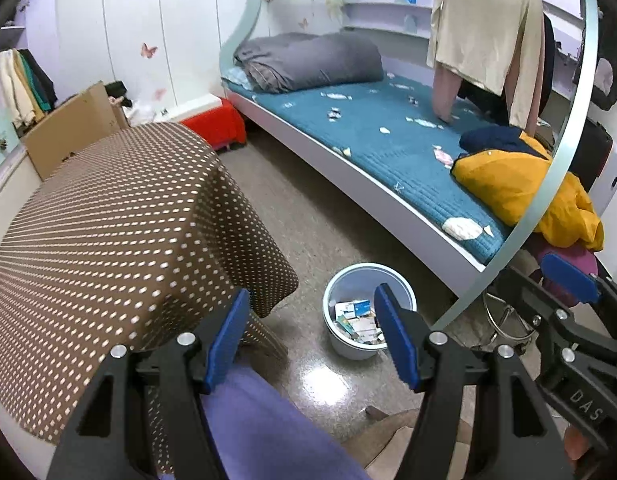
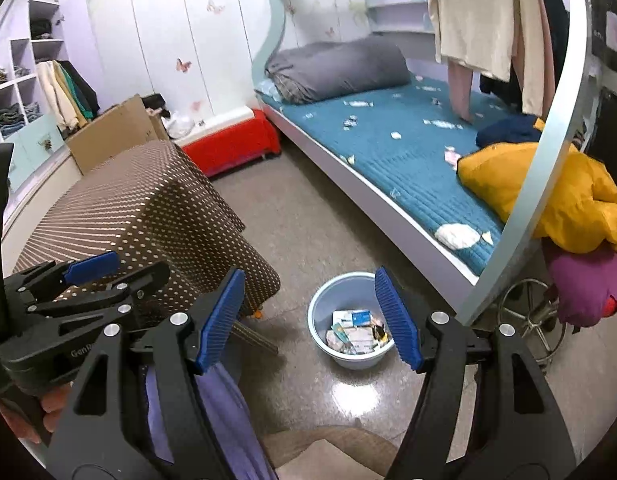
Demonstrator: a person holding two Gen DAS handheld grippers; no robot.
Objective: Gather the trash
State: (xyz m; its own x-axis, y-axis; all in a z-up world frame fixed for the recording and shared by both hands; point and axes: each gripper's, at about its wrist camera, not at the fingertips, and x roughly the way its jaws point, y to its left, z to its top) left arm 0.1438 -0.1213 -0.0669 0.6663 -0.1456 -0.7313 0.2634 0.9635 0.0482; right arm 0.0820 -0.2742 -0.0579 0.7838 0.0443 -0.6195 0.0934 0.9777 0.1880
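Both the left gripper (image 1: 312,336) and right gripper (image 2: 310,320) gape empty; next, reach for wrappers (image 1: 336,96) on the far bed (image 1: 388,152), then the basin (image 1: 336,344).

Basin (image 2: 350,354) on floor (image 2: 320,216), near centre, trash (image 2: 358,330) piled inside. Cloth-covered table (image 2: 148,208) left of basin. Bed (image 2: 404,160) right, running near to far; rolled duvet (image 2: 340,66) at far end, jacket (image 2: 548,196) at near end, scraps scattered between. Cardboard box (image 2: 116,132) behind table, shelves (image 2: 24,80) far left.
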